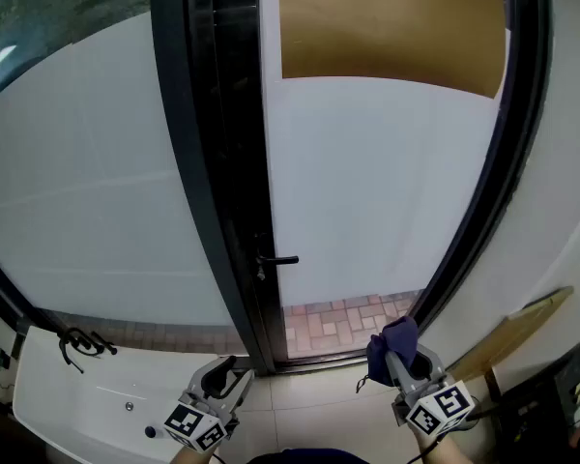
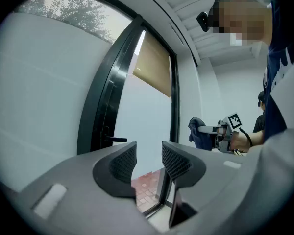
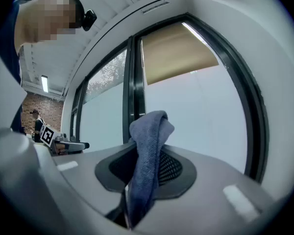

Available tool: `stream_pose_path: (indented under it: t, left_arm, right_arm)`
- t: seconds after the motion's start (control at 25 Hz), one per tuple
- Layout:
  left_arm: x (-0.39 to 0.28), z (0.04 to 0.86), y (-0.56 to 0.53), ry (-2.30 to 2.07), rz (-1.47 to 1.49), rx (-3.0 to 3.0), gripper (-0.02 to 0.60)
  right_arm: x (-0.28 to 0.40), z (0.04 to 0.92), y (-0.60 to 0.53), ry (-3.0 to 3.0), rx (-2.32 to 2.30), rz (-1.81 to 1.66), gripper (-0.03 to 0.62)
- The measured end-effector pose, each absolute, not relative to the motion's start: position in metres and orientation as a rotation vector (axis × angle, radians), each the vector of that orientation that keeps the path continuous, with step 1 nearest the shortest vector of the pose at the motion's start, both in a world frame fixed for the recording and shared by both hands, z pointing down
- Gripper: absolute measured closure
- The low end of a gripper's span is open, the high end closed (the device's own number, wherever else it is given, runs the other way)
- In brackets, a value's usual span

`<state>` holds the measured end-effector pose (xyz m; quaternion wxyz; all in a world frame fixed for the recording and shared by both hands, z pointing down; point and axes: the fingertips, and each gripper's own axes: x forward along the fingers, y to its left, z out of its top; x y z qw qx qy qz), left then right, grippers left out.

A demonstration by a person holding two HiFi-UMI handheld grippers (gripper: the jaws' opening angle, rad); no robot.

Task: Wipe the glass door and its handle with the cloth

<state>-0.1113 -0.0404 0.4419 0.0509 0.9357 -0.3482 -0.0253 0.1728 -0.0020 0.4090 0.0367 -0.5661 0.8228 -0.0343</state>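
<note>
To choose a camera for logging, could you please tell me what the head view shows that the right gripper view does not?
Only the head view shows the door handle, the brick paving outside and a white basin. Only the right gripper view shows a ceiling light and a brick wall. Both show the glass door, its tan blind and the blue cloth clamped in the right gripper.

A white basin (image 1: 72, 404) with a black tap (image 1: 77, 340) is seen at the left, and red paving bricks (image 1: 338, 322) are seen outside.
</note>
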Motion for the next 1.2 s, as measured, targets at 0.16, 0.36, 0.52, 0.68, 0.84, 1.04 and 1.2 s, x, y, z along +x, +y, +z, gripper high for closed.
stream_pose_path:
  t: [0.16,0.36,0.52,0.68,0.84,1.04,1.2]
  left_arm:
    - [-0.117,0.445,-0.044,-1.015,-0.081,2.851,0.426]
    - [-0.131,0.449,-0.045,-0.982,-0.057,2.866,0.426]
    - [-0.145,0.45,-0.05,-0.975,-0.04,2.868,0.426]
    - [-0.157,0.451,-0.051,-0.974,-0.031,2.861,0.426]
    - [-0.164,0.457,-0.053,-0.953,-0.035,2.863,0.425]
    - [-0.167,0.452,-0.054,-0.964,-0.07,2.859,0.426]
    - [-0.171,0.461,-0.057,-0.993,-0.073,2.853,0.426]
  right_arm:
    - [0.16,0.397,-0.016,2.536,-1.742,-0.047,0.507]
    - [0.138,0.379,-0.035,2.548,-1.713,0.028,0.507]
    - [0.119,0.371,-0.055,2.571,-1.701,0.069,0.508]
    - [0.098,0.363,-0.075,2.622,-1.685,0.125,0.507]
    - [0.072,0.353,-0.105,2.697,-1.661,0.228,0.508]
    - [0.046,0.343,-0.155,2.803,-1.653,0.385,0.508]
    - [0.028,0.338,-0.203,2.87,-1.656,0.509,0.508]
